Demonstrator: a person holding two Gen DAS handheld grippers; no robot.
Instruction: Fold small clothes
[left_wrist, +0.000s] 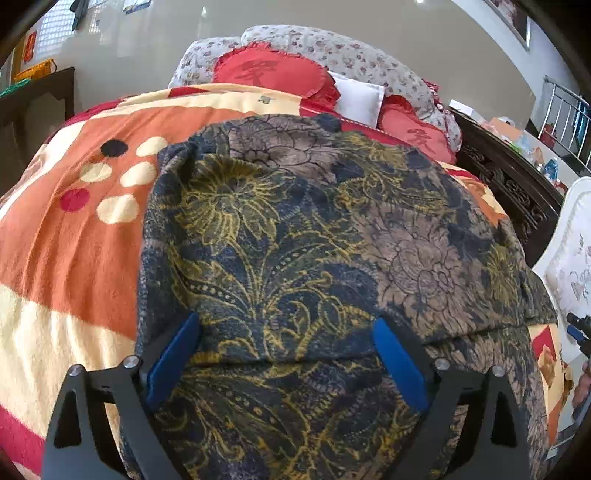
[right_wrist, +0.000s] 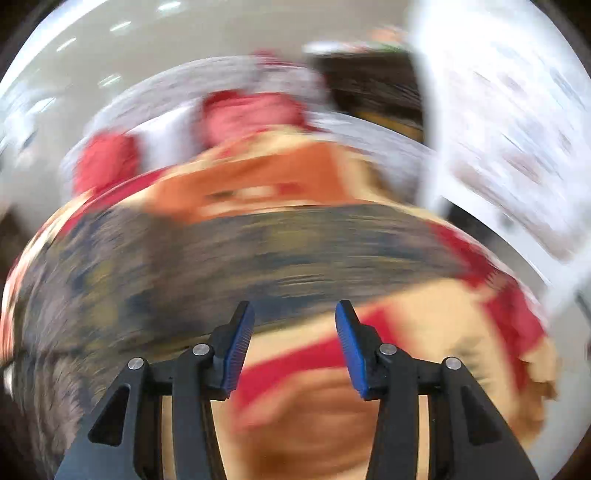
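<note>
A dark blue garment (left_wrist: 314, 240) with gold and brown flower print lies spread on the bed, with a folded layer edge near its front. My left gripper (left_wrist: 286, 325) is open wide, low over the garment's near part, with nothing between its blue pads (left_wrist: 173, 362). The right wrist view is heavily motion-blurred. There the garment (right_wrist: 221, 254) shows as a dark band across the middle and left. My right gripper (right_wrist: 294, 314) is open and empty, over the blanket just in front of the garment's near edge. The right gripper's tip also shows in the left wrist view (left_wrist: 578, 328) at the far right.
An orange, cream and red blanket (left_wrist: 74, 240) covers the bed. Red cushions (left_wrist: 273, 72), a white pillow (left_wrist: 358, 98) and floral pillows lie at the head. A dark carved wooden frame (left_wrist: 517, 184) runs along the right side. A white padded piece (left_wrist: 572, 251) stands at right.
</note>
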